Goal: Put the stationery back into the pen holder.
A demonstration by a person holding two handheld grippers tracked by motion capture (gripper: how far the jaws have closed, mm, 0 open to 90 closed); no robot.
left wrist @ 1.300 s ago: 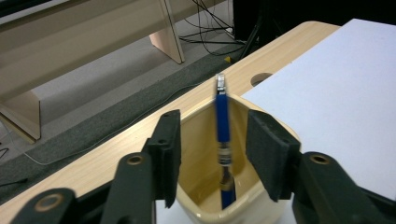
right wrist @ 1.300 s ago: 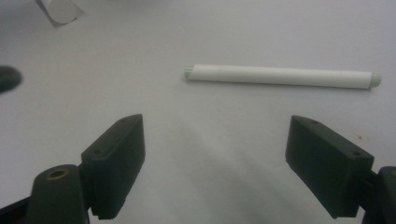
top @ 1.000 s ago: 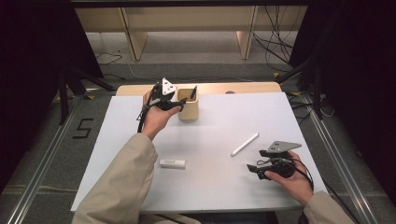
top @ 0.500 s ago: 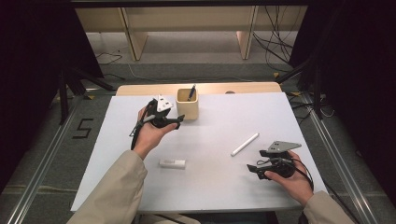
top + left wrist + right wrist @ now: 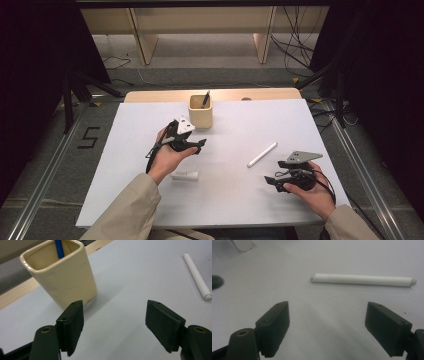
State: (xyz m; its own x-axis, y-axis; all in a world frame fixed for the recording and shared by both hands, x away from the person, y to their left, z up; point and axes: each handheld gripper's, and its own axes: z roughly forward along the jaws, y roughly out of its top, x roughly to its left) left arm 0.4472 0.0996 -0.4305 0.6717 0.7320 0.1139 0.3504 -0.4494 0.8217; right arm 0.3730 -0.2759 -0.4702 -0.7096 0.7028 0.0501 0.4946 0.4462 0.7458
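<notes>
Now wide apart and empty, with the left claw (image 5: 200,145) just opened further above the worktop (image 5: 240,200), near the cream cup (image 5: 200,112) holding a blue pen (image 5: 205,99). Likewise open and empty at the right claw (image 5: 270,181), near the white pen (image 5: 262,154). Beside the left hand, a small white block (image 5: 184,175).

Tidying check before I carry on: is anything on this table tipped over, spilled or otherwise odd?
Nothing stands out. The cream cup stands upright with a blue pen in it. The white marker and a small white piece lie flat on the white table. No spill or damage shows.
</notes>
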